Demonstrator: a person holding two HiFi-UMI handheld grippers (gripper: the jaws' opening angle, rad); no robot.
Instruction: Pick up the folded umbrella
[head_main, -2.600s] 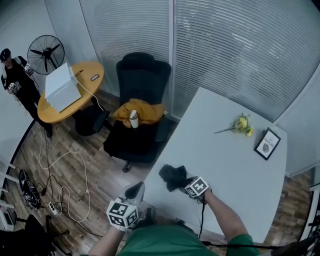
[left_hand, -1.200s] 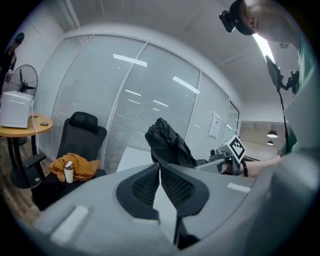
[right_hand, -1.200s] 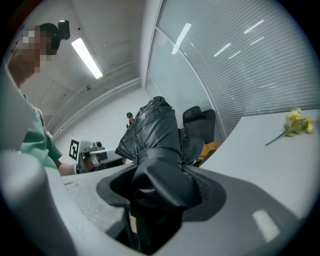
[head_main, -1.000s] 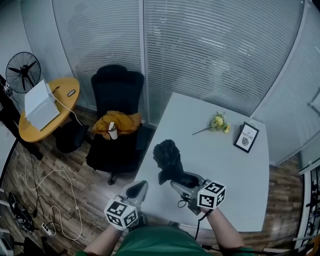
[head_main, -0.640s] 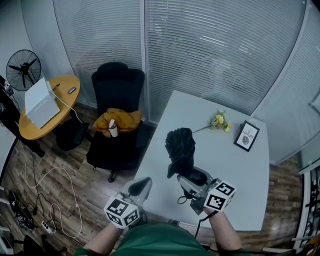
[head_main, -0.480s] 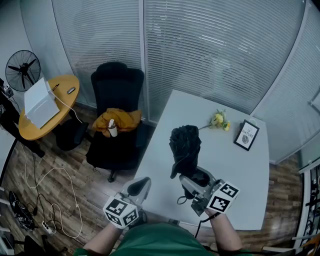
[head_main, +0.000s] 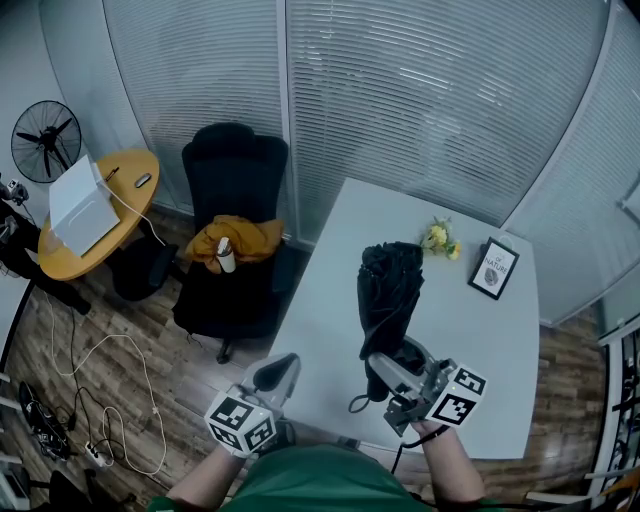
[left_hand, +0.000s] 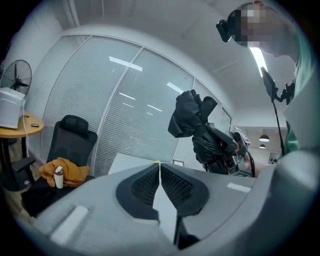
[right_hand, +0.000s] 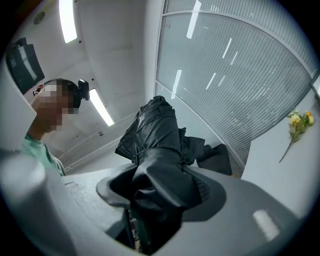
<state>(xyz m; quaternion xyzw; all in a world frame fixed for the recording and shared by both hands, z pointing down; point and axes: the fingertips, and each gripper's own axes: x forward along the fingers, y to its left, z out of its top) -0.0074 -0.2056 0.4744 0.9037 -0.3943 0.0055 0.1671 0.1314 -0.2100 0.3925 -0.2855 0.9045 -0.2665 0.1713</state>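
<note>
The folded black umbrella (head_main: 388, 290) stands lifted above the white table (head_main: 470, 340), its canopy end up and its lower end in my right gripper (head_main: 400, 362), which is shut on it. In the right gripper view the umbrella (right_hand: 156, 150) fills the space between the jaws and points up toward the ceiling. The left gripper view shows the umbrella (left_hand: 195, 122) held high at the right. My left gripper (head_main: 276, 373) hangs near the table's front left corner, its pads (left_hand: 146, 186) pressed together with nothing between them.
A yellow flower (head_main: 436, 240) and a small framed picture (head_main: 496, 270) lie at the table's far side. A black office chair (head_main: 232, 230) with an orange cloth and a cup stands left of the table. Farther left are a round wooden table (head_main: 95, 215) and a fan (head_main: 45, 140).
My right gripper has risen and swung right with the umbrella, tipping it from a slant to nearly upright. The left gripper has stayed where it was.
</note>
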